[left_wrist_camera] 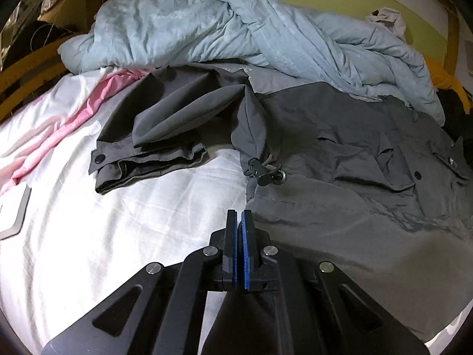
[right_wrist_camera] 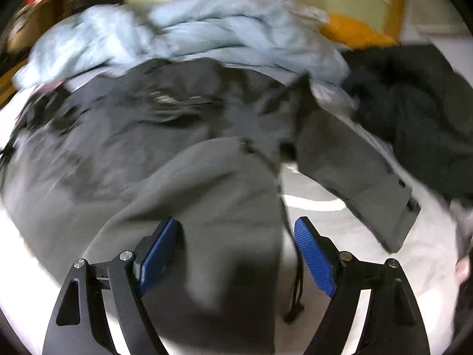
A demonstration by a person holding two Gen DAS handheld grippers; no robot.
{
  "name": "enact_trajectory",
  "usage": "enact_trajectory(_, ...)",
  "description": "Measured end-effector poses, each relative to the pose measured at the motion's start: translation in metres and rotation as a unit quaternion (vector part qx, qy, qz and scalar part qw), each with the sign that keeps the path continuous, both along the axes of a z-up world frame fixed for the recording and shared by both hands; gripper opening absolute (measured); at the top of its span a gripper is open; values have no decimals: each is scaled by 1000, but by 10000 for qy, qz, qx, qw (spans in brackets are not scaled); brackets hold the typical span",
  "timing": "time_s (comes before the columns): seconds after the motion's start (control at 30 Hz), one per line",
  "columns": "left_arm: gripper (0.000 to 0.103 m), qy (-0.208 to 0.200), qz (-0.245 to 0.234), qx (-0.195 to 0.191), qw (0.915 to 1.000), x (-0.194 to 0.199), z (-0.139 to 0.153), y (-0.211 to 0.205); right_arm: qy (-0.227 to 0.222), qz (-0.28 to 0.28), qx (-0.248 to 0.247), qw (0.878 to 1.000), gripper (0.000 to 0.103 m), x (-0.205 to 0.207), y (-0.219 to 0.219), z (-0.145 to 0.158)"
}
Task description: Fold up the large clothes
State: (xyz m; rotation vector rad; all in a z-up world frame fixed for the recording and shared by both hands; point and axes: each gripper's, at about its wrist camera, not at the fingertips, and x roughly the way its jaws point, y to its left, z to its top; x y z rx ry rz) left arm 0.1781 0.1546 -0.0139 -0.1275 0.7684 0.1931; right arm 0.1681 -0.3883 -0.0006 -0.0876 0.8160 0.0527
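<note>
Jacket: we see the grey jacket (left_wrist_camera: 340,136) spread across the white bed sheet (left_wrist_camera: 118,222), one sleeve (left_wrist_camera: 153,136) bunched toward the left edge; hem toward us
Left gripper (left_wrist_camera: 239,222): jaws pressed together at the jacket's hem edge; whether cloth is pinched we cannot tell
Right gripper (right_wrist_camera: 236,233): jaws spread, blue pads (right_wrist_camera: 313,254) apart over the jacket; view blurred
Far edge: light blue duvet (left_wrist_camera: 207,23) heaped behind

Left gripper (left_wrist_camera: 239,216) at lower centre of its frame, matte black angular linkage arms with triangular cut-outs, round silver pivot screws, blue pads, right gripper (right_wrist_camera: 236,230) in lower frame, same black arms, silver screws, ribbed blue pads (right_wrist_camera: 314,259)
</note>
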Motion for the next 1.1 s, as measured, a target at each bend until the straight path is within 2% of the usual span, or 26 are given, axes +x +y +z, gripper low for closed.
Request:
enact_trajectory(0.03,3,-2,4,-45,10000,-1,1,1,34,-109,172,9998,83,4,-6,-1)
enact_trajectory(0.07,3,-37,16,-70,10000,-2,3,2,0,-169,327,9993,62,4,-10,0)
enact_trajectory(0.1,3,-98,39,-44,9999,-4,6,1,-16,-186,485,9986,9,4,-13,3)
enact_trajectory(0.13,3,-173,70,114,9998,-7,13,-3,-20,-330,502,9982,4,4,-16,6)
enact_trajectory(0.17,3,-295,111,459,9984,-13,22,-12,-187,-510,498,9973,4,0,-19,13)
enact_trajectory(0.23,3,-626,143,806,9947,-27,39,-24,-904,-987,759,9881,4,-22,-27,39)
enact_trajectory(0.27,3,-748,152,852,9934,-31,46,-27,-1055,-1026,859,9854,4,-28,-29,47)
enact_trajectory(0.3,3,-874,200,921,9917,-36,52,-28,-1217,-1016,901,9832,4,-35,-30,56)
enact_trajectory(0.37,0,-934,380,1182,9879,-38,55,-26,-1317,-964,540,9851,4,-39,-23,61)
enact_trajectory(0.4,0,-843,479,1302,9867,-34,52,-23,-1237,-1001,361,9866,4,-36,-21,57)
enact_trajectory(0.43,0,-638,515,1262,9886,-28,45,-18,-972,-1128,158,9887,4,-27,-20,48)
enact_trajectory(0.5,0,-140,468,746,9960,-13,24,-2,-259,-1329,174,9906,4,-6,-26,19)
enact_trajectory(0.57,0,134,432,252,9987,-6,8,8,153,-1309,100,9912,4,5,-26,0)
enact_trajectory(0.63,0,129,155,-197,9996,-6,6,8,183,-1195,-155,9925,4,6,-21,-6)
enact_trajectory(0.7,0,-52,-124,-199,9997,-11,17,-2,-66,-1111,-266,9934,7,-1,-17,4)
enact_trajectory(0.73,2,-186,-246,-109,9995,-16,24,-8,-191,-997,-130,9947,9,-7,-17,13)
enact_trajectory(0.77,11,-251,-353,-70,9990,-21,30,-14,-293,-880,46,9957,14,-12,-18,20)
enact_trajectory(0.8,34,-243,-421,-92,9988,-24,34,-17,-349,-783,200,9961,20,-17,-20,25)
enact_trajectory(0.83,48,-192,-478,-162,9985,-28,37,-20,-351,-719,337,9962,25,-22,-21,30)
enact_trajectory(0.87,70,-125,-547,-262,9981,-33,37,-21,-323,-700,419,9961,38,-25,-22,33)
enact_trajectory(0.9,83,22,-553,-350,9979,-36,36,-22,-273,-693,526,9958,58,-30,-24,37)
enact_trajectory(0.93,84,315,-492,-500,9970,-39,31,-21,-232,-680,671,9952,67,-35,-26,40)
enact_trajectory(0.97,84,602,-525,-809,9935,-41,24,-19,-186,-644,834,9943,79,-38,-28,43)
enact_trajectory(1.03,84,784,-568,-1512,9838,-47,17,-12,120,-579,1124,9919,82,-46,-32,42)
enact_trajectory(1.1,84,676,-367,-1921,9784,-56,18,-3,359,-568,1294,9893,82,-50,-35,34)
